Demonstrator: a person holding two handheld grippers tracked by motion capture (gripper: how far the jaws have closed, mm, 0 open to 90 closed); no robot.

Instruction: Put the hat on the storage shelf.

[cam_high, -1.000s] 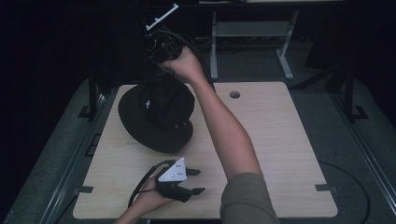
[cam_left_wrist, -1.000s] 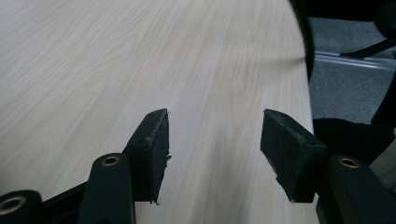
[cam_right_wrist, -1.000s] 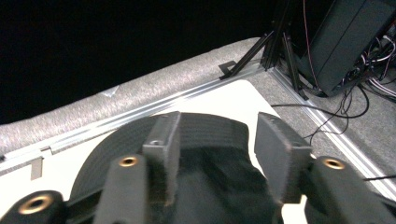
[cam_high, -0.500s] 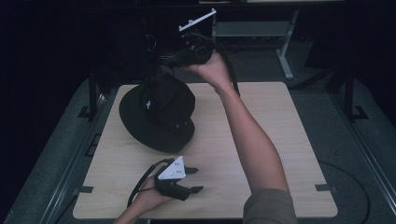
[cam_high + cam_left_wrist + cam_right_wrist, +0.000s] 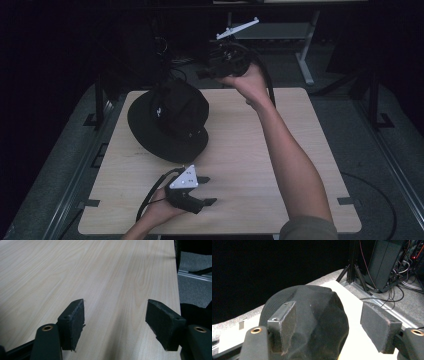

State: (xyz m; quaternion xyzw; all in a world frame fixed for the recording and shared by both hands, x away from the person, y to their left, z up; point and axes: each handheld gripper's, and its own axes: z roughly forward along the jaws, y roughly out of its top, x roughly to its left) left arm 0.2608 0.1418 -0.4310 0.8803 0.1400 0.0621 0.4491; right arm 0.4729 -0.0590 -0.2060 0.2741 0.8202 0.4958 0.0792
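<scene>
Black hat (image 5: 169, 120) is being left on the tabletop (image 5: 240, 150), far left. Right tongs (image 5: 206, 70), opening, empty, are being held above it; left tongs (image 5: 210, 191), near edge, open, empty. Regrasp is being judged next.

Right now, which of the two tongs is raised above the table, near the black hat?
The right tongs, held up over the far edge beside the black bucket hat, jaws open. The left tongs rest low on the wooden table, away from the hat.
</scene>
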